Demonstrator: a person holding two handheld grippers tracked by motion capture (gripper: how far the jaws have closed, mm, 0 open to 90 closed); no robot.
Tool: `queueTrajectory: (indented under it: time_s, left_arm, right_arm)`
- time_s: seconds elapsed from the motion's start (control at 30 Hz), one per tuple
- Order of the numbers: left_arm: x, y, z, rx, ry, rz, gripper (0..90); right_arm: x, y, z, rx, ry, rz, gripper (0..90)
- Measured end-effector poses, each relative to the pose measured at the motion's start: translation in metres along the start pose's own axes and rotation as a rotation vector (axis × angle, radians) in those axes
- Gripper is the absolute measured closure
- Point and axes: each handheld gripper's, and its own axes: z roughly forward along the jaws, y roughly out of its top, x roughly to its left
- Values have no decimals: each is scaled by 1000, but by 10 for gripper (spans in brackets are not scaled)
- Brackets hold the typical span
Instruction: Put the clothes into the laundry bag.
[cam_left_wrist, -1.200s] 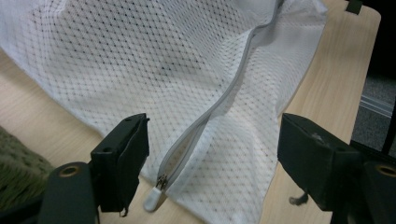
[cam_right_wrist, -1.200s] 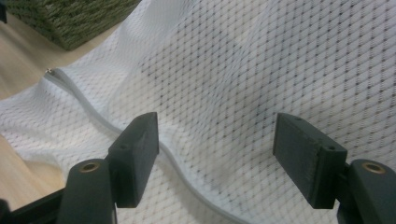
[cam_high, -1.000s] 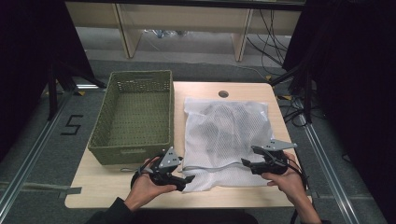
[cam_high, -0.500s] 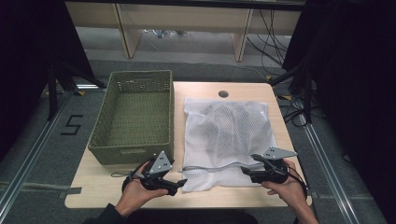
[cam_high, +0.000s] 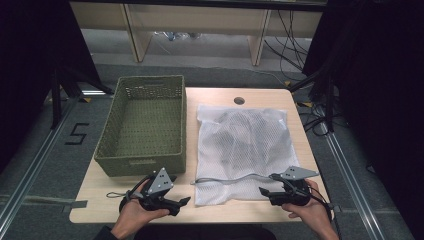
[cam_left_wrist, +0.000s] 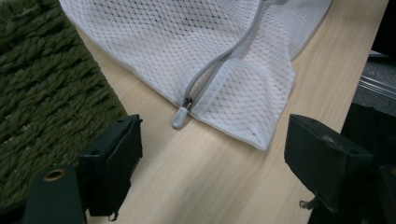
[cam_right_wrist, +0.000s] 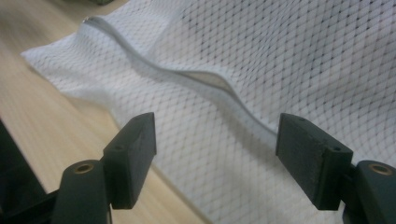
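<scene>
A white mesh laundry bag (cam_high: 243, 150) lies flat on the right half of the light wooden counter (cam_high: 100, 197), dark items showing dimly through the netting. A grey zipper (cam_high: 235, 179) runs along the bag's near edge, and its pull tab (cam_left_wrist: 180, 117) rests on bare wood at the bag's 7 o'clock corner. At the bag's 9 o'clock stands an olive woven basket (cam_high: 142, 125), just beside the bag without visibly touching it. A round cable hole (cam_high: 239, 100) sits in the counter at the bag's 12 o'clock. Nothing lies between either gripper and the bag.

The left gripper (cam_high: 181, 202) is held low over the counter at the bag's 7 o'clock, near the basket's front wall, pointing toward 3 o'clock; the left hand (cam_high: 134, 216) grasps it from behind. In the left gripper view its jaws stand spread wide, with the pull tab and bag corner ahead of them and nothing pinched. The right gripper (cam_high: 264, 191) is at the bag's 5 o'clock corner, pointing toward 9 o'clock, with the right hand (cam_high: 310, 210) behind it. Its jaws are also spread wide above the mesh, the zipper running ahead of them, gripping nothing.
</scene>
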Motion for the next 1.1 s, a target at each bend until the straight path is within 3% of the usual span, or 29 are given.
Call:
queueTrajectory:
  time_s: [0.03,0.07,0.1,0.13,0.27,0.4,0.43,0.57,0.6,0.67,0.83,0.93,1.07,1.1]
  left_arm:
    - [-1,0,-3,22,5,8,195]
    - [-2,-3,-3,3,-1,11,196]
    - [-4,-3,-4,-8,-2,-8,195]
    - [-4,-4,-7,13,9,17,194]
    - [-9,-6,-10,16,-5,14,193]
    - [-7,-5,-13,-4,17,12,193]
    - [-4,-4,-15,4,18,33,193]
    - [-8,-3,-11,-39,14,-4,193]
    - [-8,-2,-11,-24,8,13,194]
    - [-9,-1,-10,-21,7,10,197]
    - [-10,-1,-8,-40,2,-5,199]
    - [-8,0,-9,-27,8,11,199]
    - [-7,0,-9,-3,18,26,200]
    - [-9,-1,-7,-29,1,-3,200]
  right_arm:
    - [2,-2,-1,2,8,5,300]
    - [5,-4,-3,5,10,26,300]
    - [6,-6,-4,5,12,5,298]
    - [7,-7,-5,8,15,5,297]
    - [13,-11,-10,11,2,-7,294]
    - [15,-16,-13,23,-5,-11,288]
    - [15,-18,-14,20,-8,-14,288]
    - [13,-19,-15,20,-14,-26,287]
    - [15,-19,-16,22,-22,-4,287]
    - [16,-19,-17,24,-13,6,286]
    - [15,-18,-15,17,-13,-35,285]
    - [16,-18,-16,21,-12,-13,286]
    - [15,-18,-16,20,-16,-24,285]
    - [16,-18,-17,25,-17,-18,285]
